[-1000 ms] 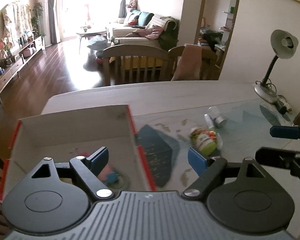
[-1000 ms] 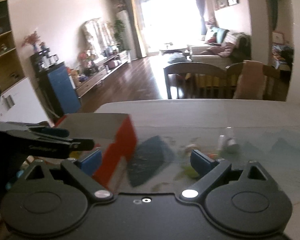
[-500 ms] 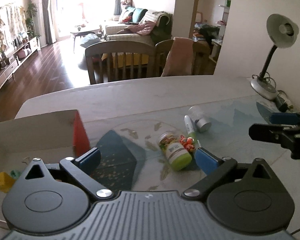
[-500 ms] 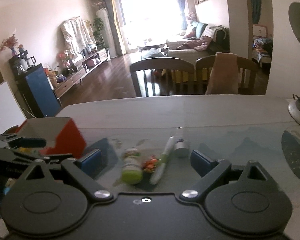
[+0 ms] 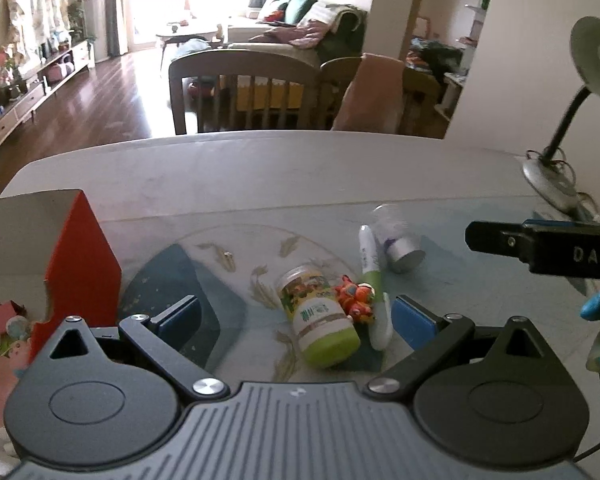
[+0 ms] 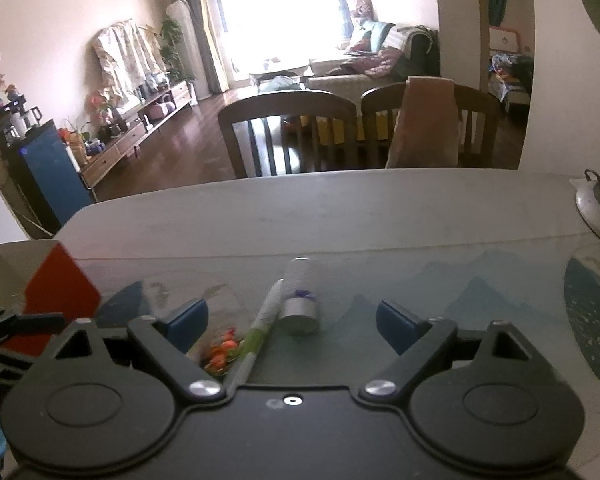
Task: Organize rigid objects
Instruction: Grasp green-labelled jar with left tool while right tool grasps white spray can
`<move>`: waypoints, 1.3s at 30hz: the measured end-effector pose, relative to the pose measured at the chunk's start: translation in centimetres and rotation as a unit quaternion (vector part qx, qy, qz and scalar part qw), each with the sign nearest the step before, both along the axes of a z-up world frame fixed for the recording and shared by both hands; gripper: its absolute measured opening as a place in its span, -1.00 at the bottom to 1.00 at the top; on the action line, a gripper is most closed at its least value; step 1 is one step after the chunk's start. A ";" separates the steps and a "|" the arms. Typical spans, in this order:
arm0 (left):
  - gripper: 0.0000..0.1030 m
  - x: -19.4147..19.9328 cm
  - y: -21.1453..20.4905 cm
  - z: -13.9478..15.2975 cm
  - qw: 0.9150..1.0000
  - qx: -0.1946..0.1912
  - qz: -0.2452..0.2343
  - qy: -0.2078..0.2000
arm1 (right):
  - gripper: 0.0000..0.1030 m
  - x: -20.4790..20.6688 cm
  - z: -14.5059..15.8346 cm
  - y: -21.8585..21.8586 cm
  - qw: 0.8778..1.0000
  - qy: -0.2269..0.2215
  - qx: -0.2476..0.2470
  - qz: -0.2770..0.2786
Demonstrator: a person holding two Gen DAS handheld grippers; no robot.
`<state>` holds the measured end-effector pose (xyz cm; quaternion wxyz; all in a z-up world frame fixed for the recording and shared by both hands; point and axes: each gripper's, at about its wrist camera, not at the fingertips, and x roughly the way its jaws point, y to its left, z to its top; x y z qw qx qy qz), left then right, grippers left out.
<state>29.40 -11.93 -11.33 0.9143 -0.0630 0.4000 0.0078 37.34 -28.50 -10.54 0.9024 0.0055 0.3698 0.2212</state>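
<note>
Surface: pale dining table under a clear glass mat with a printed blue-and-leaf pattern; I see two wooden chairs at its far edge and a living room with sofa and bright window beyond. Left edge: open cardboard box with red outer walls, small coloured items inside. Right edge: desk lamp with its base on the table. Cluster near table centre, all lying flat: green-capped jar; orange toy figure touching the jar's right side; white-and-green pen just beside the toy; silver-capped bottle against the pen's far end. Open room: the table's far half is bare from box to lamp. My left gripper points steeply down over the jar and toy, jaws spread wide, pads clear of both, holding nothing. My right gripper points down over the silver-capped bottle and pen; its jaws are closing, with the bottle between them but untouched. One right finger crosses the left view's right side.
</note>
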 end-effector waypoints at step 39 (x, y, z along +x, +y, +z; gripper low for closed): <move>-0.08 5.1 -1.2 -6.4 0.997 -0.044 0.019 0.055 | -0.23 7.1 -7.2 2.8 0.996 0.086 0.017 -0.018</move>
